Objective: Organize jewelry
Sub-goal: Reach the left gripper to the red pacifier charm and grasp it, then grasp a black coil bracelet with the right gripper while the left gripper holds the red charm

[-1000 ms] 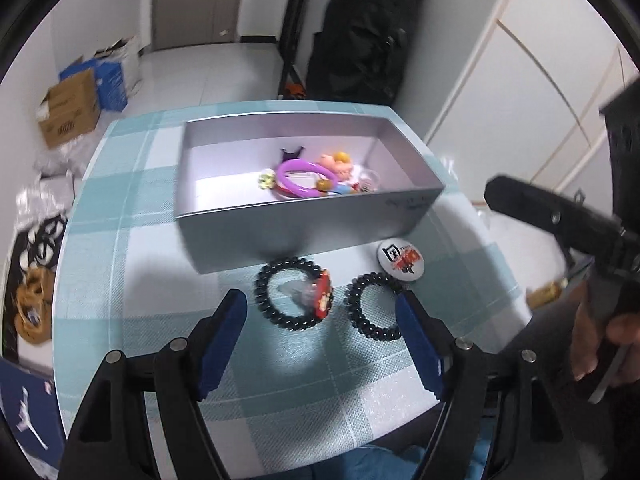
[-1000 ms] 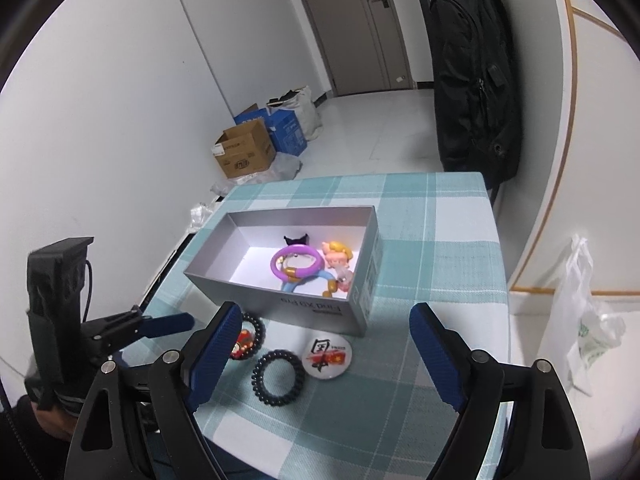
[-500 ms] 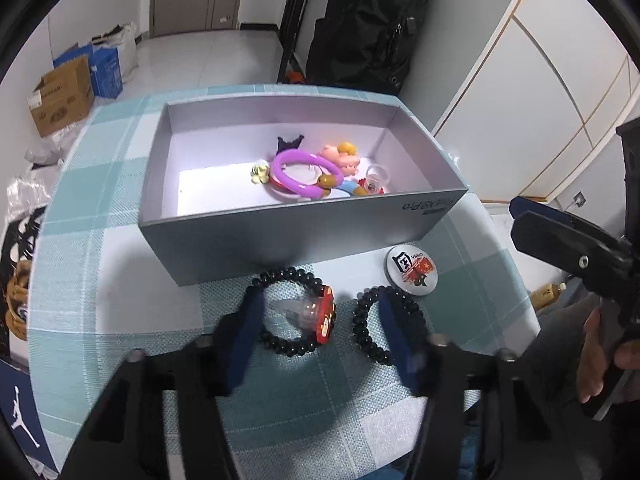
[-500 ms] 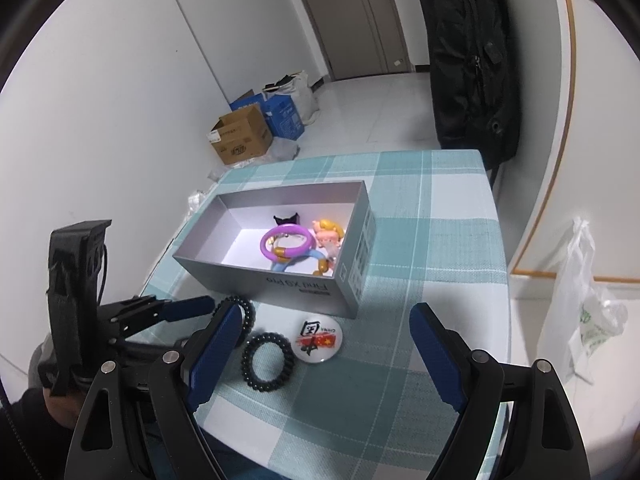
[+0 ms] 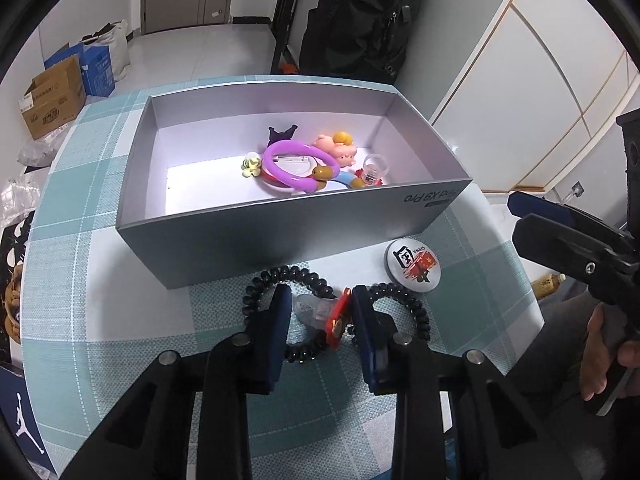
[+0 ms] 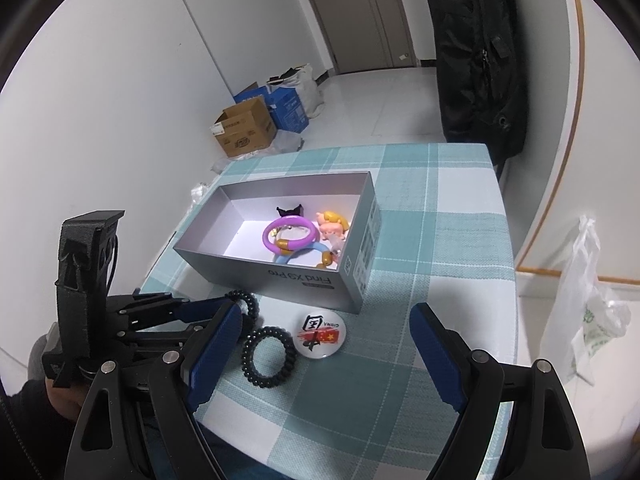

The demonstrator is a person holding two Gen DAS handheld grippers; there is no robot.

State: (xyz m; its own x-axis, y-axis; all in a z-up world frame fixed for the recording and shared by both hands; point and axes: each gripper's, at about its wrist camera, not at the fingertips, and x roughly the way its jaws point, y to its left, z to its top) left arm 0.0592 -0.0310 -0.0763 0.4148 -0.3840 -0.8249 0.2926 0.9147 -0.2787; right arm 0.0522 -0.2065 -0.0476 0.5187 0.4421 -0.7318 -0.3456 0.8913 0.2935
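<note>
- Step in hand: pick-up of the charm bracelet [image 5: 292, 312], a black bead ring with a red charm, lying on the worktop [image 5: 120, 320] just near of the box [image 5: 248, 240].
- Left hand-held gripper [image 5: 318, 322]: jaws have just been closing and now stand narrow around the bracelet's right side, with the red charm and a clear piece between the pads; whether the pads already press on it cannot be told.
- Right hand-held gripper [image 6: 326, 344]: jaws wide apart, nothing between them, hovering above the near right part of the worktop.
- Also loose on the worktop: a coil band [image 6: 269, 357] just right of the bracelet, and a badge [image 6: 319, 331] to its far right, beside the box wall.
- Box contents: a purple ring [image 5: 298, 170] and small figures, gathered at the right end.
- Next move, as a judgement: complete the closure on the charm, lift clear of the near box wall, carry over the rim and release inside; a grip on the charm alone may let the beads swing.
</note>
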